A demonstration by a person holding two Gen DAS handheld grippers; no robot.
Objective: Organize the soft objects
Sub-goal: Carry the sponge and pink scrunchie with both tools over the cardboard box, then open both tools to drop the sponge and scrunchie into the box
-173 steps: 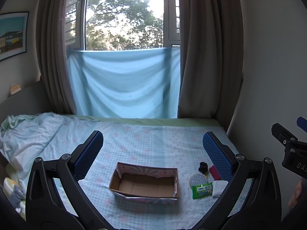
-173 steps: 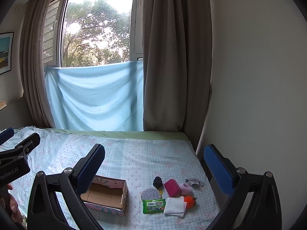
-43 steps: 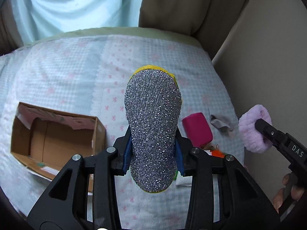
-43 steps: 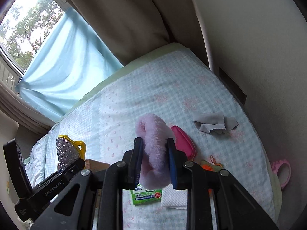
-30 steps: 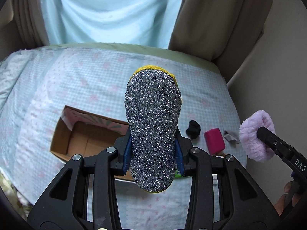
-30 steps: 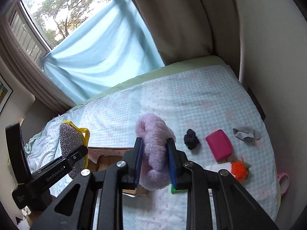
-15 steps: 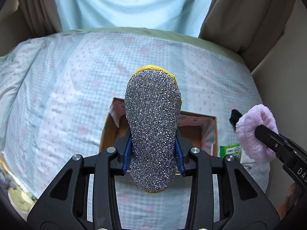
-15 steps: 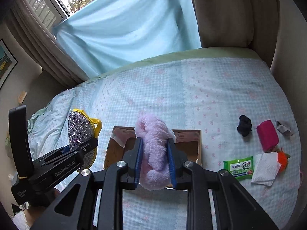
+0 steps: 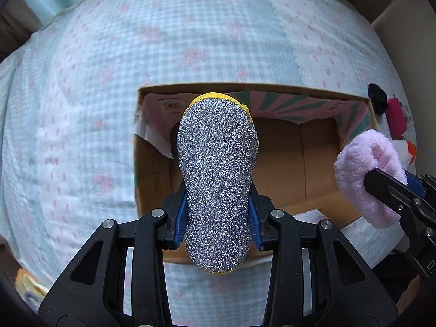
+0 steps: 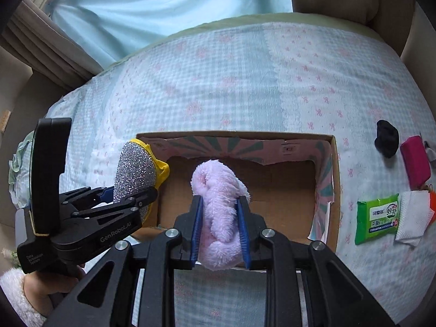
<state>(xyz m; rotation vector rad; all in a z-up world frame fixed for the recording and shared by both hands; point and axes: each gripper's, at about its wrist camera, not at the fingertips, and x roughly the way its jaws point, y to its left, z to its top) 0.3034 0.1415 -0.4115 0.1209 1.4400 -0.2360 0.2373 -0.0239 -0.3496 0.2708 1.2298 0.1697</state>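
Observation:
My left gripper (image 9: 218,215) is shut on a glittery silver sponge with a yellow back (image 9: 216,163), held over the left part of an open cardboard box (image 9: 316,163). The sponge (image 10: 135,174) and left gripper (image 10: 128,194) also show in the right wrist view. My right gripper (image 10: 220,226) is shut on a fluffy pink scrunchie (image 10: 218,207), held over the box (image 10: 286,190) near its front edge. The scrunchie (image 9: 368,174) also shows at the right of the left wrist view. The box floor looks bare.
The box sits on a checked blue bedspread (image 10: 231,81). Right of it lie a black scrunchie (image 10: 386,138), a magenta pouch (image 10: 415,160), a green wipes pack (image 10: 377,218), a white cloth (image 10: 414,218) and an orange item (image 10: 432,204). Curtains and a wall close the far side.
Both grippers have moved closer to and lower over the box with their objects still held. The box now fills more of both views.

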